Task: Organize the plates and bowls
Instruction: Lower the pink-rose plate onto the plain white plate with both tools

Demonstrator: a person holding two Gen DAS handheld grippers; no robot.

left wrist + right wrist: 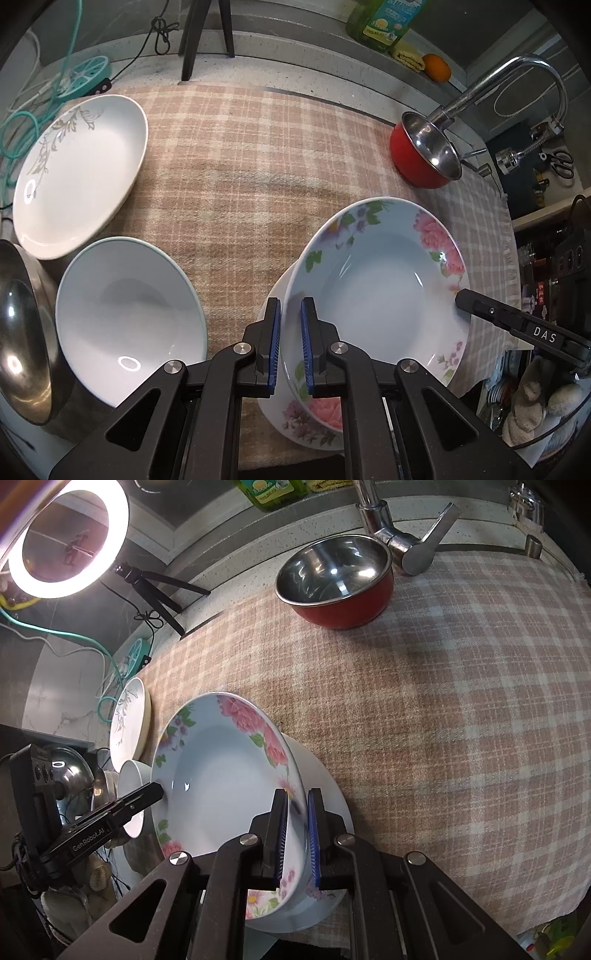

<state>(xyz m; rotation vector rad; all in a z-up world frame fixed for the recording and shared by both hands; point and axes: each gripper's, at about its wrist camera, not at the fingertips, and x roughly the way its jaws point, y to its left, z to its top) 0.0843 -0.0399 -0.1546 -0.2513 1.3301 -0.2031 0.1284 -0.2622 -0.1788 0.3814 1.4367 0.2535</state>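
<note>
Floral plate [376, 280] hung pinched by opposite rims — left tongs [290, 343] and right tongs [298, 834] both clamped — keeping it level above its twin [325, 794] for stacking, I judged.

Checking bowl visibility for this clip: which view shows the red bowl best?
The right wrist view: the red bowl sits whole near the faucet, its steel inside and red outer wall both open to the camera. The left wrist view shows the same bowl small and side-on at the cloth's far edge, with the faucet crossing its rim.
</note>
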